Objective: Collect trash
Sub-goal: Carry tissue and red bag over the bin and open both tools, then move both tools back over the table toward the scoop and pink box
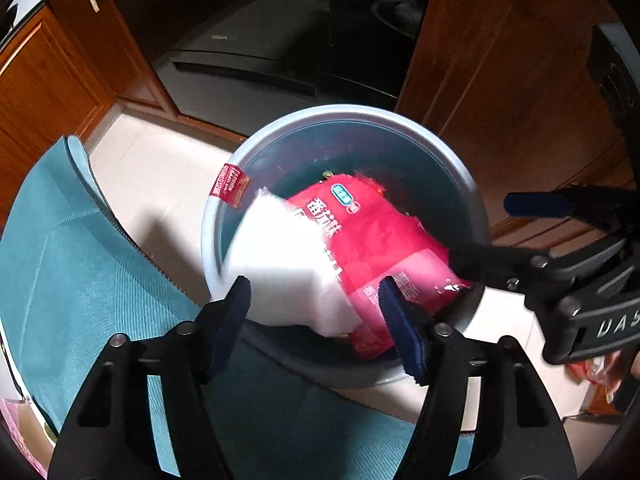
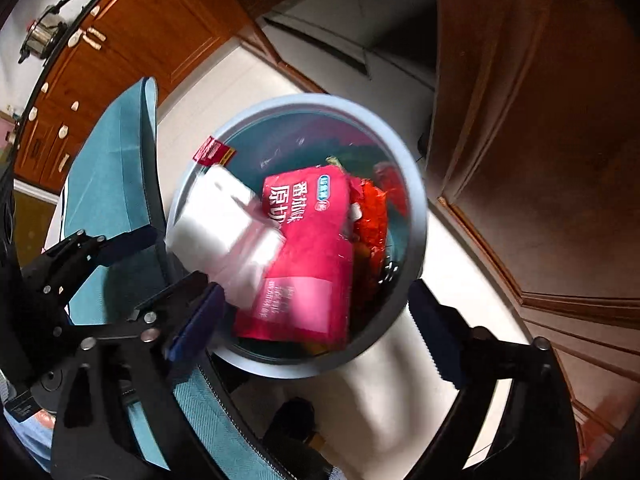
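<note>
Both drops made over the bin!
We had the left gripper (image 1: 316,312) and right gripper (image 2: 316,320) above the bin (image 1: 224,248), fingers open, so the white wad (image 1: 280,264) and pink packet (image 1: 372,240) fell inside.

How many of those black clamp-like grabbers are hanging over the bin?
2. The left gripper is at the bin's near rim, above the white tissue. The right gripper hangs beside it over the pink packet. Both are open.

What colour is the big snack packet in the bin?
Bright pink-red with white lettering; the snack packet shows best in the right wrist view.
</note>
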Demonstrator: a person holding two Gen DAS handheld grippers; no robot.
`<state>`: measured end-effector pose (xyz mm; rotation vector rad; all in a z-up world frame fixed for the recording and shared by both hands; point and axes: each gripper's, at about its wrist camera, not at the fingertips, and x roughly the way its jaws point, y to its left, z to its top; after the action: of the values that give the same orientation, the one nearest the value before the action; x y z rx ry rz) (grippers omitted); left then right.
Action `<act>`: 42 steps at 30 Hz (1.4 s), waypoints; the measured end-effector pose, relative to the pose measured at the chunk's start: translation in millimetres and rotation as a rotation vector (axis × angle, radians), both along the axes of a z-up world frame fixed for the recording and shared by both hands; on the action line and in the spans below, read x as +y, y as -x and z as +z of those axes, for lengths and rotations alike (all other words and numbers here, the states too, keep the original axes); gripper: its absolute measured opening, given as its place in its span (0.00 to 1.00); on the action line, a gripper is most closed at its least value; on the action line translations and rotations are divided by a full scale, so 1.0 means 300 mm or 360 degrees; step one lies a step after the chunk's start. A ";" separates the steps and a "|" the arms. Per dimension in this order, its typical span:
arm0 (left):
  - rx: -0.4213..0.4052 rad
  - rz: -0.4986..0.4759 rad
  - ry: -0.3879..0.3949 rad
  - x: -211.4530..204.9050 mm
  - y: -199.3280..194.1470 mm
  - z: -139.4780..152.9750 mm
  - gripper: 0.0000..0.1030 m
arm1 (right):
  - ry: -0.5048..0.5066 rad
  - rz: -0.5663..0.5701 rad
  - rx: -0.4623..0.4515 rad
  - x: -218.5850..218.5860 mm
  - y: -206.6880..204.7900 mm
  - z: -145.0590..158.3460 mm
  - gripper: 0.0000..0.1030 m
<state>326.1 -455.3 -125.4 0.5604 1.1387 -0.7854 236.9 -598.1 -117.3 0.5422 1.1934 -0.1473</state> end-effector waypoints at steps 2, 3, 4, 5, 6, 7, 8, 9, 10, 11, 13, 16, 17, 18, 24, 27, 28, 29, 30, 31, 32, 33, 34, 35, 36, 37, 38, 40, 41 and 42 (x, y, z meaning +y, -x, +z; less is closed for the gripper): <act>0.0003 -0.0007 0.0003 0.008 0.014 0.009 0.70 | -0.0001 -0.0006 0.0010 -0.004 0.008 0.007 0.92; -0.0004 -0.0012 0.0002 0.013 0.021 0.016 0.72 | -0.0017 -0.0016 0.0020 -0.003 0.018 0.012 0.94; -0.0009 -0.0019 0.0003 0.020 0.028 0.023 0.73 | -0.0029 -0.0018 0.0029 -0.001 0.020 0.012 0.94; -0.0014 -0.0022 0.0005 0.025 0.039 0.030 0.75 | -0.0035 -0.0020 0.0041 -0.005 0.026 0.012 0.94; -0.0022 -0.0027 0.0009 0.034 0.048 0.041 0.76 | -0.0038 -0.0021 0.0061 -0.001 0.033 0.014 0.94; -0.0028 -0.0026 0.0013 0.032 0.039 0.049 0.76 | -0.0037 -0.0021 0.0079 0.004 0.040 0.017 0.94; -0.0034 -0.0024 0.0018 0.037 0.046 0.057 0.77 | -0.0032 -0.0019 0.0083 0.007 0.048 0.023 0.94; -0.0037 -0.0021 0.0023 0.039 0.058 0.064 0.77 | -0.0017 -0.0017 0.0086 0.015 0.057 0.033 0.94; -0.0037 -0.0018 0.0032 0.050 0.066 0.078 0.77 | -0.0005 -0.0017 0.0089 0.021 0.066 0.044 0.94; -0.0039 -0.0018 0.0042 0.060 0.076 0.091 0.78 | 0.0000 -0.0019 0.0089 0.024 0.078 0.054 0.94; -0.0058 -0.0015 0.0060 0.087 0.098 0.122 0.78 | 0.0014 -0.0021 0.0084 0.041 0.098 0.082 0.94; -0.0084 -0.0014 0.0091 0.129 0.123 0.170 0.80 | 0.0045 -0.0005 0.0068 0.076 0.124 0.133 0.94; -0.0094 -0.0010 0.0103 0.145 0.132 0.186 0.80 | 0.0050 -0.0001 0.0063 0.088 0.129 0.144 0.94; -0.0105 -0.0004 0.0113 0.161 0.140 0.201 0.81 | 0.0056 0.0005 0.0052 0.107 0.142 0.167 0.94; -0.0172 0.0036 0.0186 0.291 0.191 0.302 0.86 | 0.0088 0.0043 -0.0004 0.213 0.180 0.262 0.94; -0.0199 0.0068 0.0224 0.375 0.213 0.344 0.90 | 0.0104 0.0089 -0.0017 0.285 0.186 0.302 0.94; -0.0206 0.0078 0.0236 0.405 0.217 0.354 0.90 | 0.0112 0.0111 -0.0021 0.320 0.186 0.316 0.94; -0.0213 0.0088 0.0244 0.434 0.222 0.363 0.91 | 0.0115 0.0123 -0.0023 0.341 0.189 0.324 0.94; -0.0219 0.0097 0.0250 0.462 0.226 0.370 0.91 | 0.0116 0.0146 -0.0028 0.378 0.187 0.334 0.94; -0.0227 0.0116 0.0258 0.505 0.230 0.378 0.91 | 0.0114 0.0172 -0.0036 0.419 0.184 0.343 0.94; -0.0232 0.0137 0.0266 0.554 0.234 0.383 0.91 | 0.0111 0.0198 -0.0041 0.457 0.180 0.348 0.94; -0.0235 0.0159 0.0268 0.598 0.236 0.383 0.92 | 0.0107 0.0234 -0.0044 0.500 0.174 0.351 0.94; -0.0239 0.0179 0.0266 0.635 0.236 0.380 0.92 | 0.0099 0.0282 -0.0047 0.556 0.165 0.353 0.94; -0.0244 0.0203 0.0263 0.683 0.234 0.377 0.93 | 0.0094 0.0307 -0.0047 0.586 0.162 0.354 0.94; -0.0246 0.0227 0.0259 0.729 0.233 0.370 0.93 | 0.0084 0.0354 -0.0041 0.641 0.151 0.350 0.94; -0.0245 0.0259 0.0248 0.785 0.231 0.361 0.94 | 0.0069 0.0411 -0.0031 0.701 0.138 0.342 0.94; -0.0244 0.0295 0.0238 0.839 0.228 0.352 0.94 | 0.0061 0.0445 -0.0024 0.738 0.134 0.339 0.94; -0.0236 0.0367 0.0226 0.948 0.221 0.337 0.94 | 0.0054 0.0534 -0.0001 0.843 0.112 0.318 0.94; -0.0232 0.0394 0.0222 0.984 0.216 0.330 0.94 | 0.0048 0.0572 0.0008 0.887 0.101 0.308 0.94; -0.0223 0.0437 0.0218 1.043 0.212 0.316 0.94 | 0.0036 0.0620 0.0022 0.945 0.088 0.293 0.94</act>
<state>262.5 -142.3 -30.5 0.3304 0.9985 -0.5724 210.6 -314.7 -29.3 0.2813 1.2873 0.1676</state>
